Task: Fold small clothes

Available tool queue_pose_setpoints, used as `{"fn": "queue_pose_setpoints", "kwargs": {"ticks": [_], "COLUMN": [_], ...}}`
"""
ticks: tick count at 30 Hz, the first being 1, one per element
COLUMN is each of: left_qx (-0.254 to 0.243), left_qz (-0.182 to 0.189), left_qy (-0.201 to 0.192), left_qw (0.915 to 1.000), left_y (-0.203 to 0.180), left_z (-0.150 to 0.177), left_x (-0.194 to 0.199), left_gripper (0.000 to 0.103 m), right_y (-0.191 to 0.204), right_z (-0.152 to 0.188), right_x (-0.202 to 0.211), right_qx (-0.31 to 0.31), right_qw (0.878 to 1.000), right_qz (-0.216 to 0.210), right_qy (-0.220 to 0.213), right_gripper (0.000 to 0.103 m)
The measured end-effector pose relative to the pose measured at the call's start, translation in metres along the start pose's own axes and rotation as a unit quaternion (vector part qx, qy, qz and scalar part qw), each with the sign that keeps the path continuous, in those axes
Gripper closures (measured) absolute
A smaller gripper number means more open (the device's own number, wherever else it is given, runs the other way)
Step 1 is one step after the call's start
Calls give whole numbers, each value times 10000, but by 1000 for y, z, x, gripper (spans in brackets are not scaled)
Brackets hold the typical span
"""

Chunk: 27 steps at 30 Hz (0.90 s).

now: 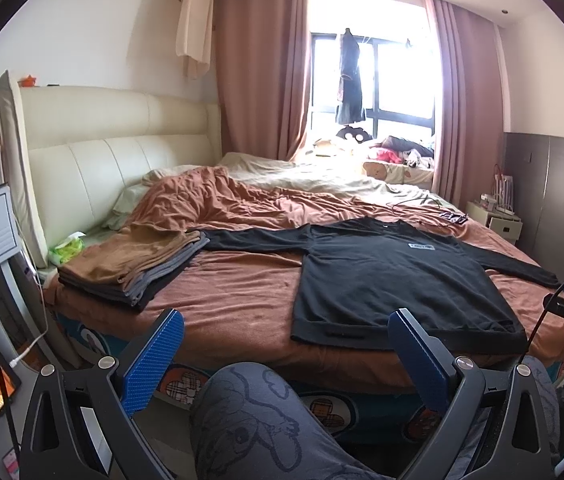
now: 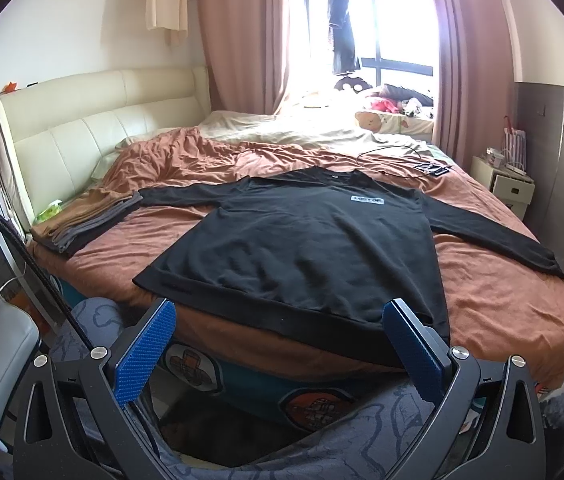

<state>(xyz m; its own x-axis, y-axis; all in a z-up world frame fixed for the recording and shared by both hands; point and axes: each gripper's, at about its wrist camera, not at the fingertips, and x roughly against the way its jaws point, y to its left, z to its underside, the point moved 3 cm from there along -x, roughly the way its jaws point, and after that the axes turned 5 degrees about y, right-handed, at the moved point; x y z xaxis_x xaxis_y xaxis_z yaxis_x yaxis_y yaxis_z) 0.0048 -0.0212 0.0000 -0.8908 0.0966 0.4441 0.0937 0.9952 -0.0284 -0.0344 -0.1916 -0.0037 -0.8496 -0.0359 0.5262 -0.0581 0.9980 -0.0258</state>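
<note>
Folded stack of clothes [image 1: 130,268] at bed's [image 1: 242,292] left edge. Black long-sleeved shirt [image 2: 301,248] flat, sleeves out, near edge. Left gripper [image 1: 282,354] and right gripper [image 2: 280,346]: fingers spread, empty, short of the bed.

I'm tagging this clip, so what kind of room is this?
Most likely a home bedroom: a bed with a padded headboard, a curtained window, and a black sweater laid out for folding.
</note>
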Motion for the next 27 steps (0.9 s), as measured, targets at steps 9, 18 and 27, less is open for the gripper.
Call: {"fn": "queue_pose_setpoints", "kwargs": {"ticks": [9,18,27], "left_qx": [-1,55,116], "left_qz": [-3,30,152], "left_qy": [-43,-61,-176], "left_qw": [10000,10000,9997], "left_y": [3,14,19], "left_z": [0,0,-5], "left_x": [6,14,22], "left_gripper": [0,0,0], "right_y": [3,6,10], "right_z": [4,5,-2], "right_x": [5,14,29], "right_qx": [32,49,178], "right_qw": [10000,9999,9997], "right_qz": [18,80,144], "right_qy": [-34,-41,-99], "right_gripper": [0,0,0]}}
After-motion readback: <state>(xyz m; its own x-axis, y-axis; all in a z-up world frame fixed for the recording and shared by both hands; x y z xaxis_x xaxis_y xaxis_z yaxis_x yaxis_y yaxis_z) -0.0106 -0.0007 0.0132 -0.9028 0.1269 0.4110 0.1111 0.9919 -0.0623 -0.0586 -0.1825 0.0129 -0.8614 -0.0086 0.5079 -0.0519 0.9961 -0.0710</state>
